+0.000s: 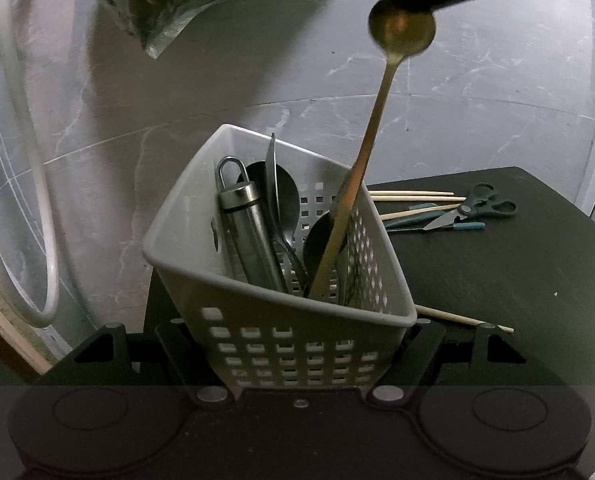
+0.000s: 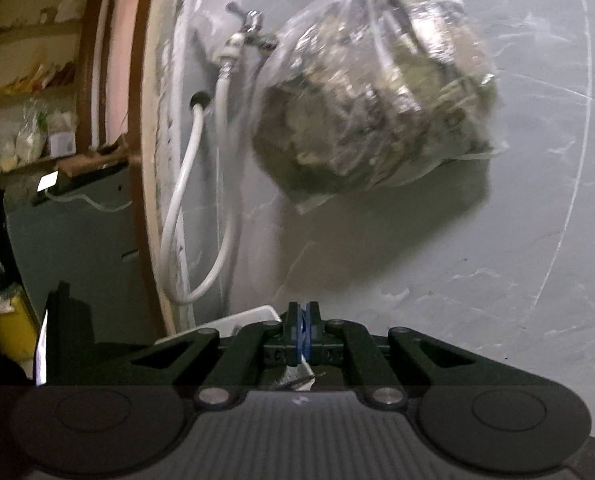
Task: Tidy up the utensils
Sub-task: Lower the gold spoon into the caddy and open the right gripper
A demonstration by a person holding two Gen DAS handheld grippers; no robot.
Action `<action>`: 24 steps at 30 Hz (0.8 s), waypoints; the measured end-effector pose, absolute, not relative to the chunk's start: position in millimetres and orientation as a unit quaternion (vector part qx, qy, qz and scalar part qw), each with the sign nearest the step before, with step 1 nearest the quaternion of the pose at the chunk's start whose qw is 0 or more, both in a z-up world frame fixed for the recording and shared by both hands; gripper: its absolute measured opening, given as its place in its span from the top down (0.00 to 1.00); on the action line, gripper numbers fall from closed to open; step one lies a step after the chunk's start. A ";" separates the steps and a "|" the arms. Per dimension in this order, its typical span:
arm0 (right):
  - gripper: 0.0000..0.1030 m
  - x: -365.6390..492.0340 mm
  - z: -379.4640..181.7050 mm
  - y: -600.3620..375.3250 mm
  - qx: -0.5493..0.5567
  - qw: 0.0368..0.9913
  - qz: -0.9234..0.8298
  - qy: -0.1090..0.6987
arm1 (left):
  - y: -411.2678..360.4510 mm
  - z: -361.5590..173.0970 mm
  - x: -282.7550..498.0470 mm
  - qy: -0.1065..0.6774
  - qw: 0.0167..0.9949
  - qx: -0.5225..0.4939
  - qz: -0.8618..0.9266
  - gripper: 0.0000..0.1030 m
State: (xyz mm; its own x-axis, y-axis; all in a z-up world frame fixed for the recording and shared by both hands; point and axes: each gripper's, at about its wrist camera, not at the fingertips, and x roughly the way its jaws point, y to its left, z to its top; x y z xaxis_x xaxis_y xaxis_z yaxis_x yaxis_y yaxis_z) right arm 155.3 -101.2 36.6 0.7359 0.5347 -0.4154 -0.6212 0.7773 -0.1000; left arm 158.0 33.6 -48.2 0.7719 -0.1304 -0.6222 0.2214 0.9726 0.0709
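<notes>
baskets: 1 [image 1: 281, 344]; scissors: 1 [image 1: 473, 208]; gold spoons: 1 [image 1: 381, 92]; hanging bags: 1 [image 2: 377, 92]

My basket [image 1: 281, 320] is crowded with a steel handle [image 1: 249, 236], ladles [image 1: 285, 200] and a gold spoon [image 1: 371, 132]; dark tabletop [image 1: 497, 276] beyond the scissors [image 1: 473, 208] lies bare
</notes>
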 end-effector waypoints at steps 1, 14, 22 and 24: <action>0.98 154.1 34.9 -99.0 -0.120 0.923 0.314 0.186 | 33.7 -48.3 157.6 0.324 0.939 0.070 -0.094 0.25; 0.97 155.5 23.5 -88.1 -0.132 0.913 0.329 0.202 | 33.6 -48.4 157.5 0.324 0.939 0.070 -0.094 0.25; 0.81 160.0 18.9 -94.1 -0.102 0.915 0.328 0.213 | 33.2 -48.7 157.3 0.324 0.939 0.070 -0.093 0.25; 0.69 160.8 20.4 -101.6 -0.085 0.920 0.319 0.210 | 33.5 -48.5 157.8 0.325 0.939 0.070 -0.094 0.25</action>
